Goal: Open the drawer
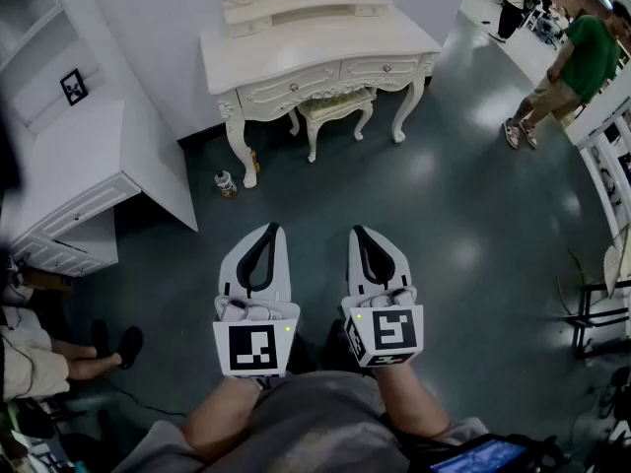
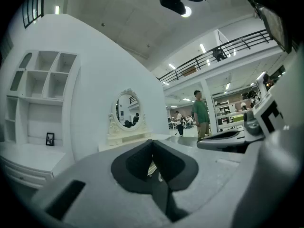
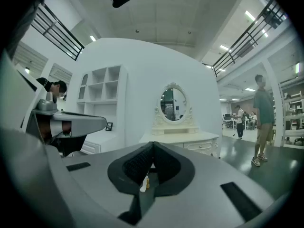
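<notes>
A white dressing table (image 1: 315, 47) with two front drawers (image 1: 291, 85) stands against the far wall, its oval mirror (image 3: 173, 103) above it. Both grippers are held side by side over the dark floor, well short of the table and pointing toward it. My left gripper (image 1: 271, 228) is shut with nothing between its jaws, and its tips meet in the left gripper view (image 2: 152, 140). My right gripper (image 1: 357, 231) is likewise shut and empty (image 3: 152, 143). The drawers look closed.
A small stool (image 1: 335, 111) sits under the table and a bottle (image 1: 226, 183) stands on the floor by its left leg. A white cabinet (image 1: 84, 205) with shelves fills the left. A person in green (image 1: 582, 62) stands far right; another sits at lower left (image 1: 39, 358).
</notes>
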`<state>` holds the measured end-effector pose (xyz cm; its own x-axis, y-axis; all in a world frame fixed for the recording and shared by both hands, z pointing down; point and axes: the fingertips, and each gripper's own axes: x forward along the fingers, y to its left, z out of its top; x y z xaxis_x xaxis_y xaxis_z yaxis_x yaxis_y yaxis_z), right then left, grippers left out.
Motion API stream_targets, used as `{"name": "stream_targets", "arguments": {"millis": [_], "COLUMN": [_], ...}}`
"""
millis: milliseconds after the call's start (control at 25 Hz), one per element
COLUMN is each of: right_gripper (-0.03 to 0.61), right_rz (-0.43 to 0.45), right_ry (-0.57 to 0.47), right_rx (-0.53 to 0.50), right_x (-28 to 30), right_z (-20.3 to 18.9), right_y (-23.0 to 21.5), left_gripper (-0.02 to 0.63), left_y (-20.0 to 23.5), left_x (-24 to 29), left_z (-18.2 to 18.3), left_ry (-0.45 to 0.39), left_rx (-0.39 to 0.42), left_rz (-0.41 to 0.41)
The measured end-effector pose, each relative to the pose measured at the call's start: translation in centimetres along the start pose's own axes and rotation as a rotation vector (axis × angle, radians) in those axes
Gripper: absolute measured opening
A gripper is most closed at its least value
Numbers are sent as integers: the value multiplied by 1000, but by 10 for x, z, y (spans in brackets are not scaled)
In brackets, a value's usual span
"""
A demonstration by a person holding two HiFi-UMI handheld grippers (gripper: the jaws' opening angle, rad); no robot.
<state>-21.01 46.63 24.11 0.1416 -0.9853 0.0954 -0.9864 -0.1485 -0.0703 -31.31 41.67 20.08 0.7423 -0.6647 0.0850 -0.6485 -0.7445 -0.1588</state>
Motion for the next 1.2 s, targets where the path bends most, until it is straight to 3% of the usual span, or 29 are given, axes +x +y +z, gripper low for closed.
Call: {"name": "stream_targets", "arguments": {"millis": [840, 1200], "right_gripper": [14, 14], "right_rz": [93, 127], "right_ry": [-4, 2], "right_rx": [12, 4], "right_x": [19, 59], "right_z": [4, 2], "right_y": [-93, -106], "left_gripper": [15, 15], "left_y": [-61, -51], "left_x": [61, 97], "left_z": [16, 8], "left_ry": [-1, 22], "left_rx": [19, 23], "left_rz": [92, 118]}}
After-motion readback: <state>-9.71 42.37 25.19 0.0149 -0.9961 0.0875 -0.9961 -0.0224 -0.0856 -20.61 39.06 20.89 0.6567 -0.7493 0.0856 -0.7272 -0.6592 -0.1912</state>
